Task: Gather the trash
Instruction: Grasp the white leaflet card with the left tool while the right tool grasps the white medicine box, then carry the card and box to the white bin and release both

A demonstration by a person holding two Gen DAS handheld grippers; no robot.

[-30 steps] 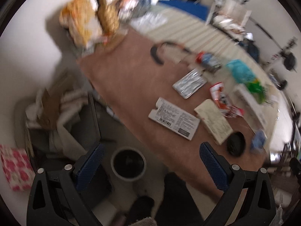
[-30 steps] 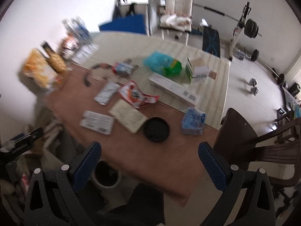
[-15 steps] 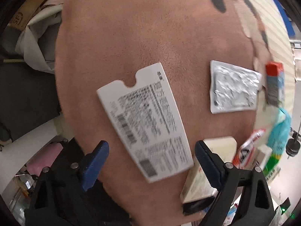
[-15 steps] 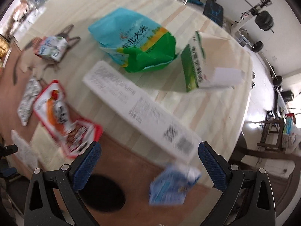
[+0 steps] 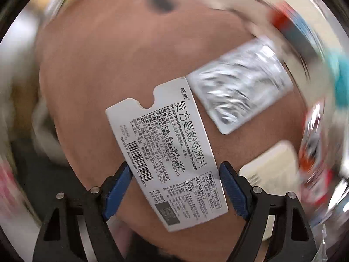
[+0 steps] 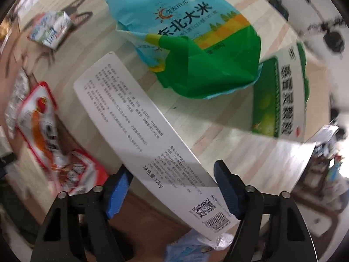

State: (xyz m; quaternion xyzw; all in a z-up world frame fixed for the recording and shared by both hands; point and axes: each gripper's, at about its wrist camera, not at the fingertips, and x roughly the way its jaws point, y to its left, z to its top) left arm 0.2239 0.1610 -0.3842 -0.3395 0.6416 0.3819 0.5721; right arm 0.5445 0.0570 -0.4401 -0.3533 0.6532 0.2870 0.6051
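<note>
left gripper (image 5: 175, 175) points down at a flattened white medicine carton printed with black text and a barcode (image 5: 168, 152), which lies on a brown suede-like table cover (image 5: 113, 65). its jaws have just been closing; the carton sits between the blue pads (image 5: 118, 187), and the pad tips stand at or just beside the carton's long edges. firm pressure on the carton cannot be confirmed. a crinkled silver foil blister sheet (image 5: 240, 89) lies just beside the carton's upper right corner. a pale cream packet (image 5: 270, 170) lies near the right finger, blurred.

right gripper (image 6: 173, 174) points down at a long white rectangular box with small black print, a qr code and a barcode (image 6: 150, 139), which lies diagonally across the seam between the brown cover and a pale striped table surface (image 6: 218, 126). its jaws have just been closing; the box passes between the blue pads (image 6: 229, 187), close to both tips, contact uncertain. a blue and green rice bag (image 6: 192, 43) lies beyond the box, touching a green and white carton (image 6: 281, 93). a red and white snack wrapper (image 6: 45, 131) lies to the left of the box.
</note>
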